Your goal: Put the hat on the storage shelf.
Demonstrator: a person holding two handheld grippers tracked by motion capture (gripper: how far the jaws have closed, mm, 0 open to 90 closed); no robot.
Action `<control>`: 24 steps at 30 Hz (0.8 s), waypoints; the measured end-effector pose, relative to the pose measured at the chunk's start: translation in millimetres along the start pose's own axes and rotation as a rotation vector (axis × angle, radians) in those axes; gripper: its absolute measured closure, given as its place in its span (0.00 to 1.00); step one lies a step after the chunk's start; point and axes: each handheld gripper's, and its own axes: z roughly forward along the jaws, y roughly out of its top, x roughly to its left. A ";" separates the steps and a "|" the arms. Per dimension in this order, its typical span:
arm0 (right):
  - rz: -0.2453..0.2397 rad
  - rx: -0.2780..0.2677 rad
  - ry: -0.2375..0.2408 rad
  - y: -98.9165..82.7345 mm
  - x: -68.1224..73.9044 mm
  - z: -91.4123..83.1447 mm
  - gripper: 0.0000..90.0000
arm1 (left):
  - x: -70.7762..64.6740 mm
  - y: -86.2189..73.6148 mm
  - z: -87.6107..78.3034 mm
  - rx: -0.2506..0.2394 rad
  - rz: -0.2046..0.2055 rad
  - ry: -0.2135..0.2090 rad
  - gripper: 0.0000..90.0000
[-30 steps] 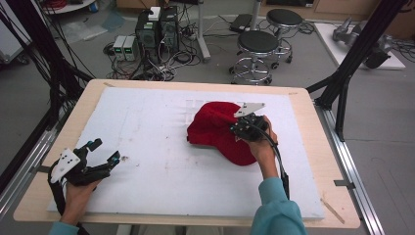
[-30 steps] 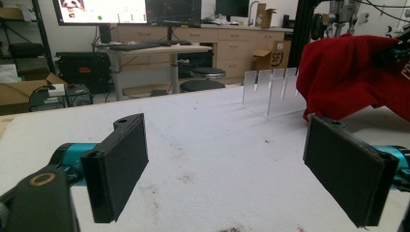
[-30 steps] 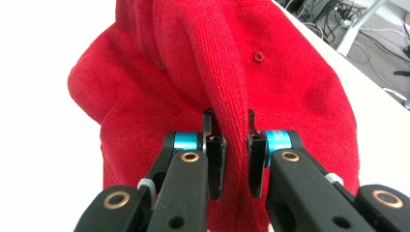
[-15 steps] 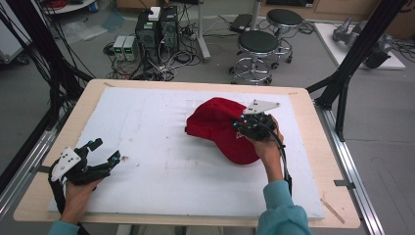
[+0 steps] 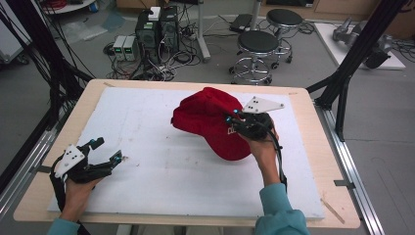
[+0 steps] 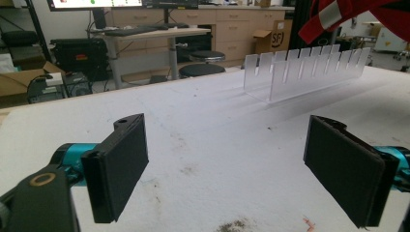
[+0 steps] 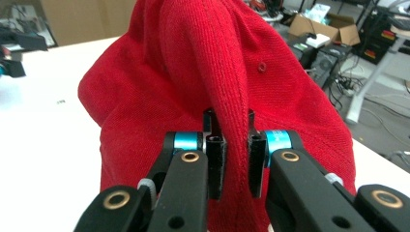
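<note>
A red cap [image 5: 210,117] hangs lifted above the white mat [image 5: 147,161] on the right half of the table, its brim [image 5: 230,147] drooping toward the front. My right gripper [image 5: 234,121] is shut on a fold of the cap's crown; in the right gripper view the red cloth [image 7: 203,72] is pinched between the two black pads [image 7: 216,166]. At the front left my left gripper [image 5: 108,151] rests on the mat, open, with nothing between its pads [image 6: 121,164]. In the left gripper view the cap [image 6: 358,17] shows at the top right.
A clear plastic slotted rack [image 6: 304,70] stands on the mat in the left gripper view, ahead of the left gripper. The wooden table edge [image 5: 323,142] frames the mat. Stools [image 5: 257,46], computers and cables sit on the floor beyond the table.
My right gripper has risen with the red cap, lifting its crown off the mat and shifting slightly toward the far side. The left gripper has stayed put.
</note>
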 end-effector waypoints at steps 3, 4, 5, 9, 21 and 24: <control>0.002 -0.026 0.023 4.6 7.0 2.7 0.93 | 0.0 4.3 -1.7 -0.011 -0.032 -0.017 0.18; 0.002 -0.026 0.023 4.6 7.0 2.7 0.93 | -0.5 6.2 -2.2 -0.003 -0.031 -0.024 0.18; -0.002 -0.032 0.030 7.4 10.5 4.1 0.93 | -0.9 7.1 -2.1 0.002 -0.030 -0.029 0.20; -0.006 -0.061 0.052 14.3 18.2 6.9 0.93 | -3.2 11.6 -2.5 0.016 -0.107 -0.076 0.21; -0.001 -0.137 0.086 29.4 38.2 14.3 0.93 | -15.3 50.3 1.8 0.050 -0.180 -0.244 0.20; 0.009 -0.148 0.094 30.7 41.4 15.6 0.93 | -20.6 58.0 5.9 0.069 -0.159 -0.293 0.20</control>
